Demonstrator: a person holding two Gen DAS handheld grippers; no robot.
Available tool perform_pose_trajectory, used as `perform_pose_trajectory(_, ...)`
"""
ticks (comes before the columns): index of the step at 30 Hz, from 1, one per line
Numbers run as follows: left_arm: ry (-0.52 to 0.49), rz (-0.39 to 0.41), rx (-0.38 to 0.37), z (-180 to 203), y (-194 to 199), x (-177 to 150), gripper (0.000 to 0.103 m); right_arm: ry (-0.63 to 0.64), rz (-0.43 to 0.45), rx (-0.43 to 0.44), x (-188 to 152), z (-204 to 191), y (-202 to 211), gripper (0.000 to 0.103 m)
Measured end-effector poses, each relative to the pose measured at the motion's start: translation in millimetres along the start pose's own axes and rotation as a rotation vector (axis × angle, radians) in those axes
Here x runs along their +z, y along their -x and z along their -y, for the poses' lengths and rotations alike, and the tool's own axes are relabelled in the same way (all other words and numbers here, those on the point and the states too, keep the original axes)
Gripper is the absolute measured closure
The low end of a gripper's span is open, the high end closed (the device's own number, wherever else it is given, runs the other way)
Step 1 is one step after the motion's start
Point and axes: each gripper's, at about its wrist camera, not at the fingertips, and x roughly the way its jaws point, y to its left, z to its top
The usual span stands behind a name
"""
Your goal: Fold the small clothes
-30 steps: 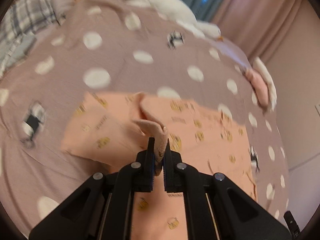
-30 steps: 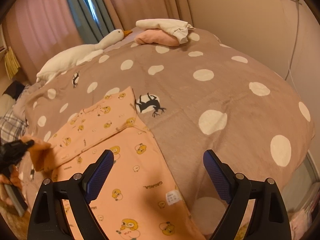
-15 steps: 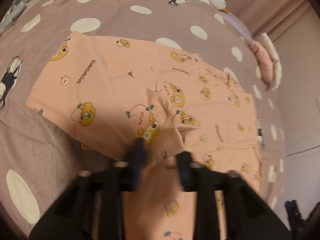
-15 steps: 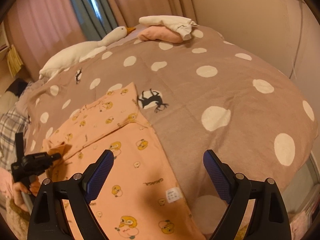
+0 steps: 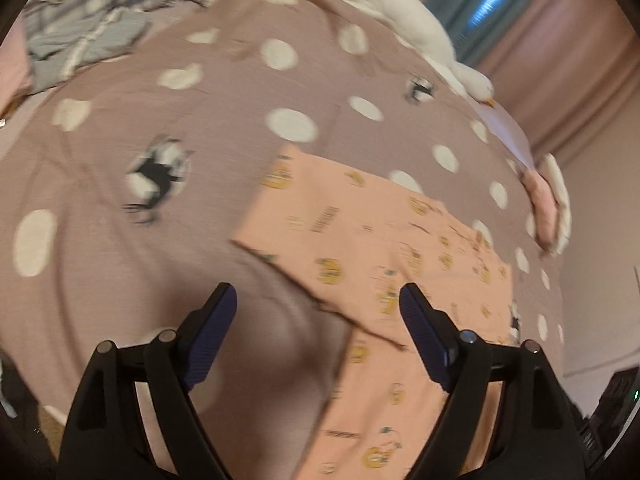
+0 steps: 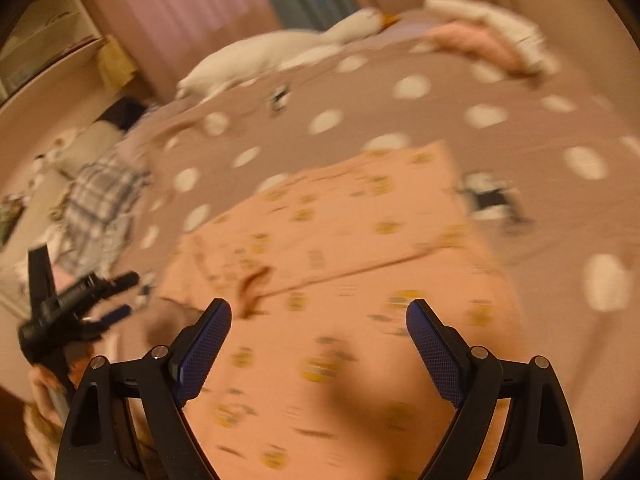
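Left tool (image 5: pixel 318 306) jaws opening, nothing between; right tool (image 6: pixel 319 322) jaws apart, empty above peach cartoon-print cotton garment (image 6: pixel 360 248). Judgement: smooth fold flat, next grab far hem.

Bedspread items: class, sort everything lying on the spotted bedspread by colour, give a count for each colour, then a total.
Peach: 1, the printed garment
White: 2, the plush goose and the folded white cloth
Pink: 1, the folded pink cloth under the white one
Plaid grey: 1, the checked cloth
Total: 5
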Motion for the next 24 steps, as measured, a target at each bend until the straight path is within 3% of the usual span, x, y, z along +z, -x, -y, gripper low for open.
perform_pose_trajectory(2,0.016,0.006,0.026,-12,4,0,0.020,0.001,-0.055,0.047,5,-13,-24,0.026)
perform_pose_trajectory(6,0.063,0.017,0.048,-35,12,-2,0.020,-0.015,-0.174,0.109,8,-35,-75,0.035)
perform_pose_trajectory(8,0.085,0.018,0.050,-42,15,-2,0.020,-0.017,-0.225,0.133,7,-44,-98,0.044)
perform_pose_trajectory(15,0.092,0.027,0.065,-53,22,-6,0.020,-0.008,-0.339,0.099,-9,-64,-144,0.056)
perform_pose_trajectory(18,0.091,0.026,0.068,-56,22,-7,0.020,0.001,-0.361,0.088,-13,-67,-150,0.064)
perform_pose_trajectory(22,0.096,0.024,0.070,-59,21,-7,0.020,0.049,-0.352,0.052,-7,-73,-148,0.092)
perform_pose_trajectory(24,0.097,0.025,0.069,-60,21,-6,0.020,0.079,-0.341,0.042,-3,-76,-142,0.095)
